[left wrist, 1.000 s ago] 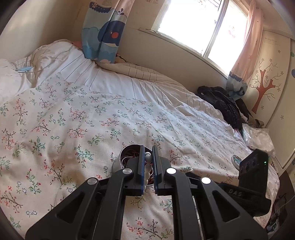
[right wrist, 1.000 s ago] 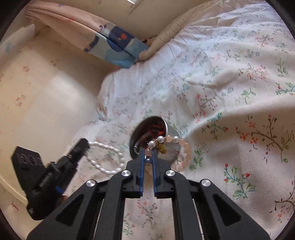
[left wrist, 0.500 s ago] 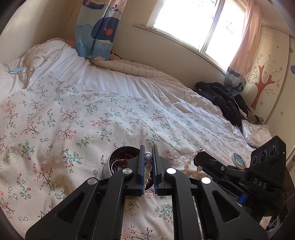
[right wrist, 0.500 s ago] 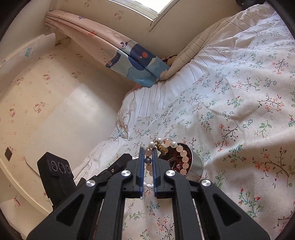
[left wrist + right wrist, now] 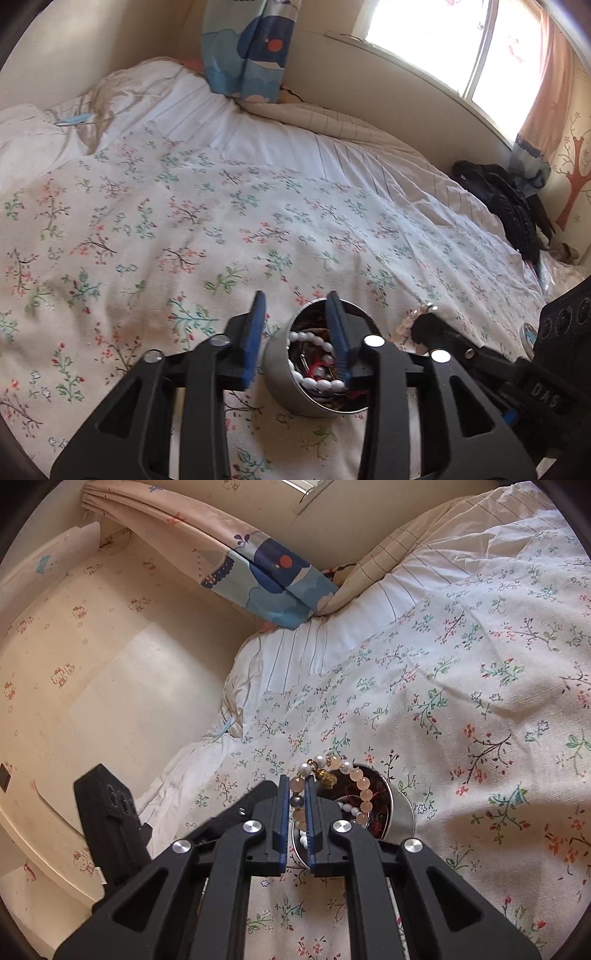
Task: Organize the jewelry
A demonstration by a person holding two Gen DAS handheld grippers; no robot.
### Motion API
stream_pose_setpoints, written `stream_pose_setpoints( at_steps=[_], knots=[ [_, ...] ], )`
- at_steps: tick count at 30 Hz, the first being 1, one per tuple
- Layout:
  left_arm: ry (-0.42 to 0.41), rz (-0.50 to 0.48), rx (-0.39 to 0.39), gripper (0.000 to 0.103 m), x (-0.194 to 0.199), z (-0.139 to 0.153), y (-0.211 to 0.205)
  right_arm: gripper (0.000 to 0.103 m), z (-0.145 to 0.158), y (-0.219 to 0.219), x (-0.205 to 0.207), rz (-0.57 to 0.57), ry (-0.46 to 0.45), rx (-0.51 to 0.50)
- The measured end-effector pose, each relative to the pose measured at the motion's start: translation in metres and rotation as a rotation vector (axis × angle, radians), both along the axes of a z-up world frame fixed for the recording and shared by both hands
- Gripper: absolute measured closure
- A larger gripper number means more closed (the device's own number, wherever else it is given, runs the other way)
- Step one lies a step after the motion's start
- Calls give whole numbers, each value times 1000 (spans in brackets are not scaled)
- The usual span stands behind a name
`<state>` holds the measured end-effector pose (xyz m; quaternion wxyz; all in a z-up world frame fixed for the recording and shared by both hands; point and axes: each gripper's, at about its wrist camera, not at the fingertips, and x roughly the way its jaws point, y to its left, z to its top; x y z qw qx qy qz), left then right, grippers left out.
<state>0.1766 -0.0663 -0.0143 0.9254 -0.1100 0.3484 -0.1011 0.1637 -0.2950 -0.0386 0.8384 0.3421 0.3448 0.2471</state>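
A round metal tin [image 5: 280, 373] stands on the floral bedspread and holds tangled jewelry. A white pearl bracelet [image 5: 314, 339] lies inside it. My left gripper [image 5: 297, 306] is open just above the tin, one finger on each side of the near rim. My right gripper [image 5: 296, 786] is shut on a pink bead bracelet [image 5: 360, 783] with a gold charm, held just above the tin [image 5: 404, 812]. The right gripper also shows in the left wrist view [image 5: 424, 325], right of the tin, with pink beads at its tip.
The floral bedspread [image 5: 184, 229] covers the bed. A dark jacket [image 5: 509, 206] lies at the far right by the window. A blue patterned curtain [image 5: 251, 48] hangs at the head. A wall [image 5: 92, 664] borders the bed's left side.
My left gripper opened and let the white pearl bracelet fall into the tin. My right gripper stayed shut on the pink bracelet and drew closer over the tin.
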Motion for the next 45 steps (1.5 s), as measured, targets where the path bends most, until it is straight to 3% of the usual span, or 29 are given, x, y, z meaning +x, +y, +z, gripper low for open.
stream_pose_setpoints(
  at_steps=[1,4,13,23,29,36,45],
  knots=[
    [-15,20,2,52,-1,2,4,93,-4,6,4,10,20,-21],
    [-33,46,38,48,-1,6,7,72,-12,18,8,28,47,-61],
    [-68,90,113,25,-4,11,7,63,-7,17,4,13,30,-88],
    [-81,112,153,19,-7,13,7,38,-4,9,1,-62,30,-150],
    [-53,83,217,13,-11,5,0,23,4,5,-9,-167,38,-326],
    [-6,7,317,9,-38,-7,-1,16,6,12,-49,-222,76,-595],
    [-5,-104,381,8,-112,-7,17,10,21,4,-129,-296,53,-647]
  ],
)
